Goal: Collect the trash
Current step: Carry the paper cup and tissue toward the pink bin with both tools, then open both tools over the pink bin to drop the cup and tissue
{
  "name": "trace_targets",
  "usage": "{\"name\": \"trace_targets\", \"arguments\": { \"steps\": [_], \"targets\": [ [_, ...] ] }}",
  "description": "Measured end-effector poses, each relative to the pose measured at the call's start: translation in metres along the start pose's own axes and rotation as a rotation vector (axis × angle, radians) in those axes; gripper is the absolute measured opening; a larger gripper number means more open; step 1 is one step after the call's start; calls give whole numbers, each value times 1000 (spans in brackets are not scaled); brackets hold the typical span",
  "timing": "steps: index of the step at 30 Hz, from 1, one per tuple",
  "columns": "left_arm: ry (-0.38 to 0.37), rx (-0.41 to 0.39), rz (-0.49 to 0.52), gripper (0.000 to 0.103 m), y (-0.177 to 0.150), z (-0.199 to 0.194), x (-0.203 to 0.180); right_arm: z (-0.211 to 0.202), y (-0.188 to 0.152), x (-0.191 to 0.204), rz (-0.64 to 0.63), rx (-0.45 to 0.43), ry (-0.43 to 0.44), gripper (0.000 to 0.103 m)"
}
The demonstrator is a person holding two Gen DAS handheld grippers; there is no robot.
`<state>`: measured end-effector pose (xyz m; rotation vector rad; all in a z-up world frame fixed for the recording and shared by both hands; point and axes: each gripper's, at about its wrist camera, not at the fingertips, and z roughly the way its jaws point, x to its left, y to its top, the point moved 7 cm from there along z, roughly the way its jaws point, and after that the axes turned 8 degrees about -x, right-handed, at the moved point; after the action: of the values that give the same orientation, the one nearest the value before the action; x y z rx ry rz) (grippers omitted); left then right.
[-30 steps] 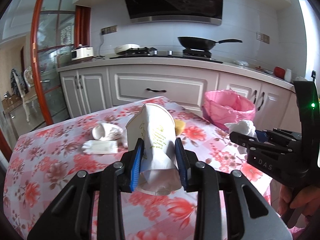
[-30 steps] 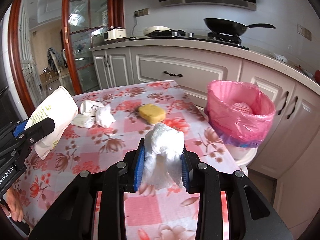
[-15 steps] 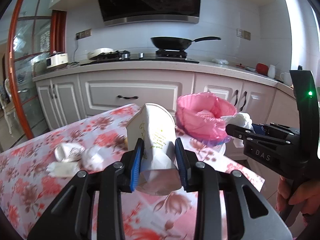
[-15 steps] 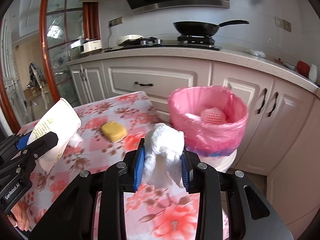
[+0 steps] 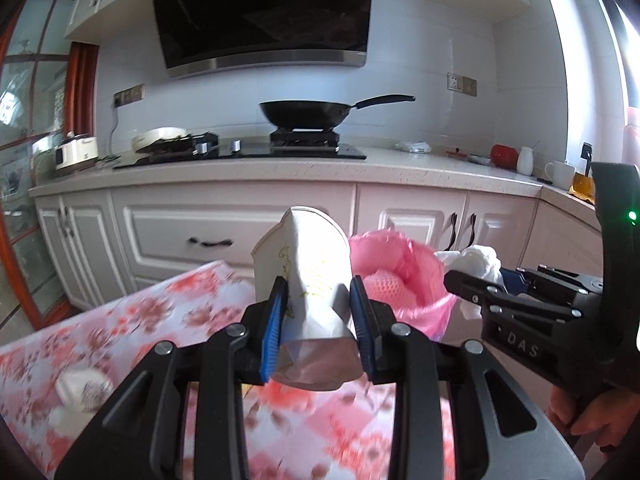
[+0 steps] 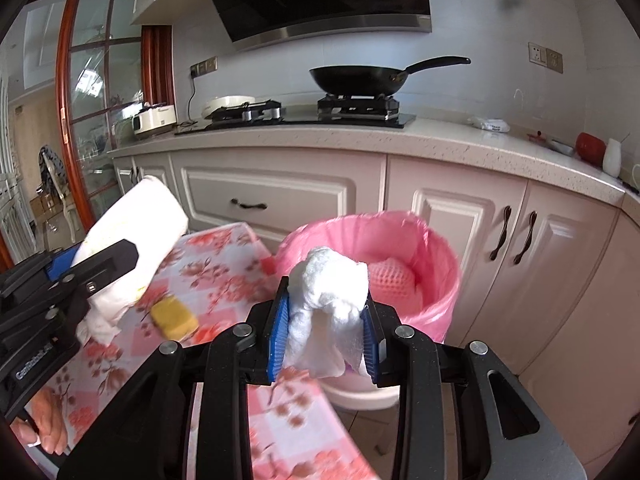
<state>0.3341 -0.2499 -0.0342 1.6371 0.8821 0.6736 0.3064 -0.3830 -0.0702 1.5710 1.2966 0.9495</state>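
We held the left gripper [image 5: 318, 322] with its jaws clenched on a crushed white paper cup [image 5: 308, 276], mouth pointing away from us, above the flowered worktop [image 5: 168, 320]. Our right gripper [image 6: 326, 324] had its jaws clamped on a wad of white tissue [image 6: 328, 300]. On the worktop lay a yellow sponge [image 6: 175, 317] and a crumpled paper scrap [image 5: 82, 394], blurred. Just past the worktop's edge stood the pink-lined bin [image 6: 436, 248], a pink mesh ball [image 6: 390, 278] inside. Beyond, cabinets and a black wok [image 6: 356, 78].
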Motion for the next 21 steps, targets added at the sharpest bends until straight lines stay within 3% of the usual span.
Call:
{"name": "trace_targets", "arguments": {
  "steps": [8, 16, 19, 21],
  "targets": [
    [-89, -2, 3, 31, 19, 82, -27, 39, 16, -47, 27, -20, -36, 32],
    [-136, 31, 7, 31, 13, 154, -47, 87, 17, -85, 43, -10, -43, 33],
    [-145, 51, -15, 31, 7, 180, -48, 106, 15, -94, 47, -4, -39, 34],
    [-159, 72, -25, 32, 0, 198, -48, 120, 9, -100, 48, 11, -33, 43]
  ]
}}
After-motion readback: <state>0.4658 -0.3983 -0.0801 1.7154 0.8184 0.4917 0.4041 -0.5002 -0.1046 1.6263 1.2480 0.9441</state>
